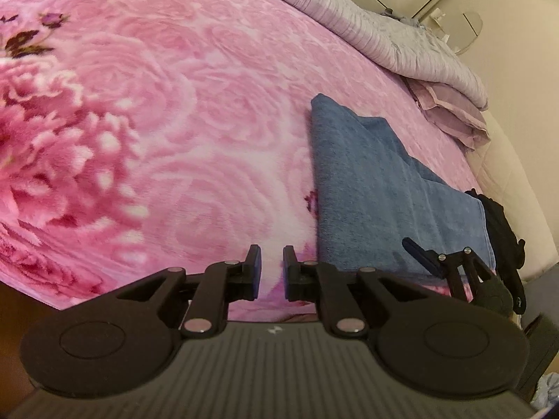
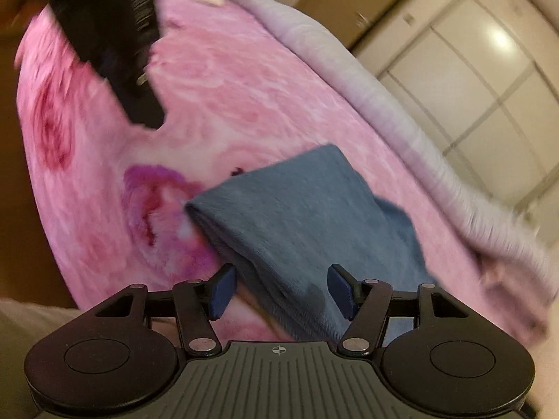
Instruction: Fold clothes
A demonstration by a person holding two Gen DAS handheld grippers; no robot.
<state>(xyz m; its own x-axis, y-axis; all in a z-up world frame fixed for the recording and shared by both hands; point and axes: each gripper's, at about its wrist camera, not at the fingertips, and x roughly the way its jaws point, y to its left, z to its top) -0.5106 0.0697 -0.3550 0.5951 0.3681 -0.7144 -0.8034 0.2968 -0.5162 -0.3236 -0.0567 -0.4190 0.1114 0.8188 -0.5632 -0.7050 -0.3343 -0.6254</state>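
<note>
Left claw (image 1: pixel 271 272) nearly together, empty, right claw (image 2: pixel 278 289) apart over folded blue towel (image 2: pixel 297 216), no readable writing.

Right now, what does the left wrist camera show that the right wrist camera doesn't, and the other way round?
Only the left wrist view shows the left gripper close up, nearly closed with nothing between its fingers, and the folded lilac cloth near the bed's far corner. Only the right wrist view shows the right gripper close up, open over the near end of the blue towel. Both show the towel, the pink floral blanket, the lilac quilt and the wardrobe doors.
</note>
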